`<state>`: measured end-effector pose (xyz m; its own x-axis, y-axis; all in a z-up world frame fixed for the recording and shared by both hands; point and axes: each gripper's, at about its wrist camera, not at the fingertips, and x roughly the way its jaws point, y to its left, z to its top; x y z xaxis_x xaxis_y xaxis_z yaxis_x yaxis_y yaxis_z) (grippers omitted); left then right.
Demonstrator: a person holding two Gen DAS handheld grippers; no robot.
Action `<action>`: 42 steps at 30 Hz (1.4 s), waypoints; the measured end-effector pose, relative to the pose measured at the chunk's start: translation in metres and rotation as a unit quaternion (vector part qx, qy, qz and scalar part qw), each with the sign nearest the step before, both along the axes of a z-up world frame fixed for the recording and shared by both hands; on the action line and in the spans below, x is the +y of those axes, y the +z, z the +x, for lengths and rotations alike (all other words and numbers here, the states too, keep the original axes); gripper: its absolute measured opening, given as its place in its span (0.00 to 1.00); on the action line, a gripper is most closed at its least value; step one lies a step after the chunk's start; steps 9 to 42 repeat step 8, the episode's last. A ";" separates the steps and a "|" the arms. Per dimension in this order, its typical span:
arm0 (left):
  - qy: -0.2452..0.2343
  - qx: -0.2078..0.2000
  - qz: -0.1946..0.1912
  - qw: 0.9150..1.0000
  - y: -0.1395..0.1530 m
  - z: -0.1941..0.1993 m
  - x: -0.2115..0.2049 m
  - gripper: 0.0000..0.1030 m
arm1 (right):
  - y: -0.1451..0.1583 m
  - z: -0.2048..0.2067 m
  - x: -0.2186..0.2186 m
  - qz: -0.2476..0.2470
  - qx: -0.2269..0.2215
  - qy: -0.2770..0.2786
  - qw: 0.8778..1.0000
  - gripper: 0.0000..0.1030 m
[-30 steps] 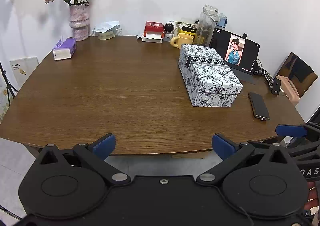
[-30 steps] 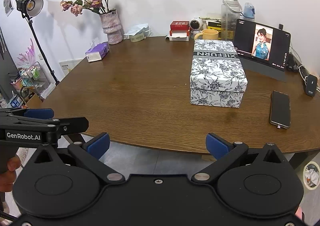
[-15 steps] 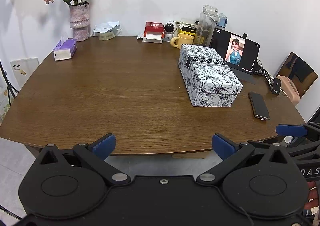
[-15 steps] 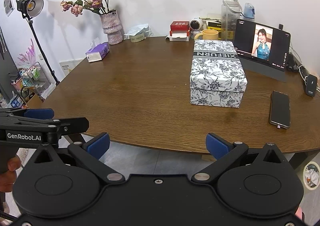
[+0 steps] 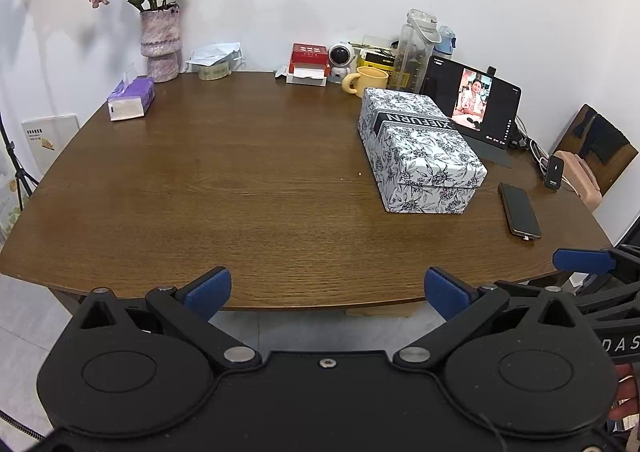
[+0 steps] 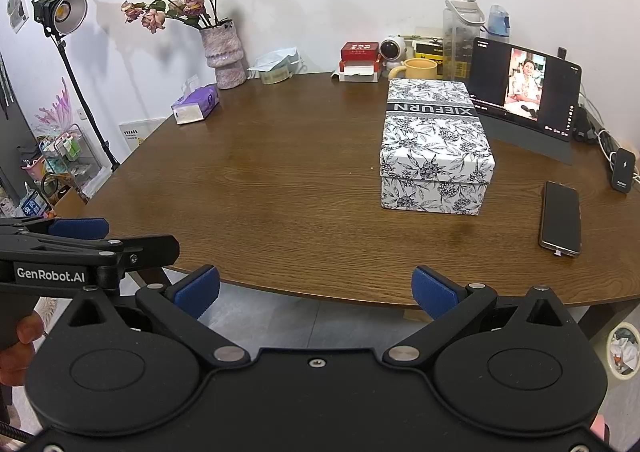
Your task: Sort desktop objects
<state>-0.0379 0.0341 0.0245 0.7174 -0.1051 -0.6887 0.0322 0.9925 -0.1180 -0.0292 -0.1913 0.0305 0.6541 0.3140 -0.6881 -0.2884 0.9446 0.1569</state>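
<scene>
Blue-padded left gripper point(image 5: 327, 288) and right gripper point(image 6: 316, 287) both spread wide, empty, hovering off near edge of wooden table point(image 5: 240, 188). Floral box point(image 6: 434, 144) ahead, well apart from fingers, path unobstructed. Phone point(image 6: 561, 218) right of box; tablet point(image 6: 525, 88), yellow mug point(image 6: 416, 69) behind box.

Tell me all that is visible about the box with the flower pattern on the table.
The patterned box is a rectangular box, white with dark blue-grey flowers and leaves, and it looks like printed cardboard. A dark band across its lid carries the word XIEFURN, seen upside down from the right wrist view. The lid is on, and its lower edge shows as a seam along the sides. It sits flat on the wooden table, right of centre, in front of the tablet, with the phone lying apart to its right. Nothing grips it.
</scene>
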 end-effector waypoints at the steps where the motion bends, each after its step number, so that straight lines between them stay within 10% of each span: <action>1: 0.000 0.000 0.000 1.000 0.000 0.000 0.000 1.00 | 0.000 0.000 0.000 0.000 0.000 0.000 1.000 1.00; 42: 0.001 -0.004 0.001 1.000 -0.001 -0.001 -0.003 1.00 | 0.000 0.000 0.000 0.000 0.000 -0.002 1.000 1.00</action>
